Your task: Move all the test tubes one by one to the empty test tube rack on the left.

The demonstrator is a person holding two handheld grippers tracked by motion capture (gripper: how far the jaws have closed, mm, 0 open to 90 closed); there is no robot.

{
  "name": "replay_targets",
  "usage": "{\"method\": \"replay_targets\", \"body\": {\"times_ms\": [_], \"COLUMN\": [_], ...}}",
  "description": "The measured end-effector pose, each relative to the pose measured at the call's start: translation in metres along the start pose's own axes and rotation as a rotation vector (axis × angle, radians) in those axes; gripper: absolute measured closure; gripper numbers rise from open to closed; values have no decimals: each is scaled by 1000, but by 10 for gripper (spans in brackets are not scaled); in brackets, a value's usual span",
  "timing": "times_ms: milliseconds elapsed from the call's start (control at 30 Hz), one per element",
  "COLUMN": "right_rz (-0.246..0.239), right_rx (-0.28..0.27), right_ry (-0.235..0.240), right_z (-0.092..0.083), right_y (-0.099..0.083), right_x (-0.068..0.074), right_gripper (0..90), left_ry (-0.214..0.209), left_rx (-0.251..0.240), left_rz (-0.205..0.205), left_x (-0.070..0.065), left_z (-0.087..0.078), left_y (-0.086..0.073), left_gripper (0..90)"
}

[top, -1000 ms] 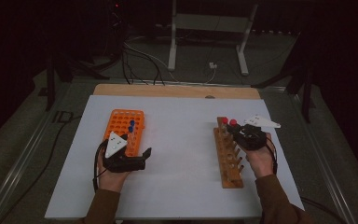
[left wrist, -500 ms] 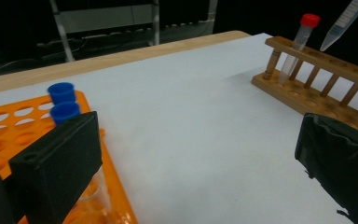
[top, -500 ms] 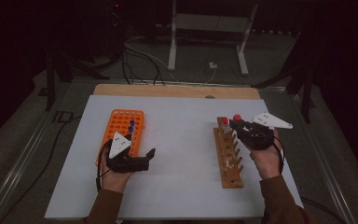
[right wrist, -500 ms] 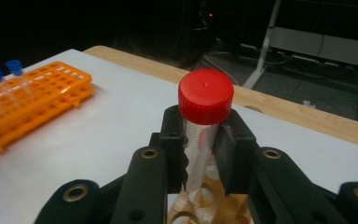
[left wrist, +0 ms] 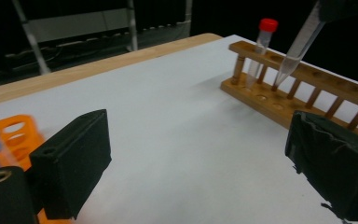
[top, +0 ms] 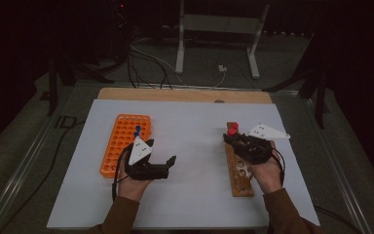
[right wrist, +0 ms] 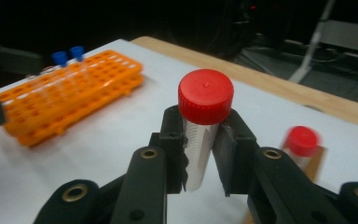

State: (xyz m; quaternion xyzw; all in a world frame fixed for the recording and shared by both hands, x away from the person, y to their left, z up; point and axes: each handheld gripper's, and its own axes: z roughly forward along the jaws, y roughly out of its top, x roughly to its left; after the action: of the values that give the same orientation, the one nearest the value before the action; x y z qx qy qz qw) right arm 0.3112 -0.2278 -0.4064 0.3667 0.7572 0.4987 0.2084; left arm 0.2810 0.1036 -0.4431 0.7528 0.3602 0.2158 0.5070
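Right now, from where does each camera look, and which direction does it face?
High view: above the person's side, facing forward and down on the table; both forearms, left gripper, right gripper.
Left gripper view: on the open left gripper, facing the wooden rack; its own jaws.
Right gripper view: facing the orange rack; jaws shut on a red-capped tube.
Both gripper views share this tube.

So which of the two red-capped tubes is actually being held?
The tube clamped between the right gripper jaws, lifted above the wooden rack. The other red-capped tube stands alone in the rack's end hole.
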Motion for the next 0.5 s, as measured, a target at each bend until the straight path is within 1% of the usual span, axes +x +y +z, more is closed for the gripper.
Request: {"method": "replay_targets", "body": {"times_ms": [133,200,267,367,500], "right_rz": [0,-5,-1,5,1], "right_rx": [8,13,13,17,26], "right_ry": [43,57,81,111,149], "right_z": [4,6,8,11,15], "right_y": [-1,-1,-1,-1,-1], "right_x": [9,14,18,23,30], "right_gripper": [746,746,746,745,745], "left_ry": [-27,-44,-62,-77,-97], "left_rx": [8,11,19,36,42], "left_rz": [17,25,32,58,73], "left_x": [-9,-14,-20,-30,-42], "left_z": [10,15,21,31,43], "left_y": [4,5,7,8,9], "left_gripper": [120,157,163,180,234]}}
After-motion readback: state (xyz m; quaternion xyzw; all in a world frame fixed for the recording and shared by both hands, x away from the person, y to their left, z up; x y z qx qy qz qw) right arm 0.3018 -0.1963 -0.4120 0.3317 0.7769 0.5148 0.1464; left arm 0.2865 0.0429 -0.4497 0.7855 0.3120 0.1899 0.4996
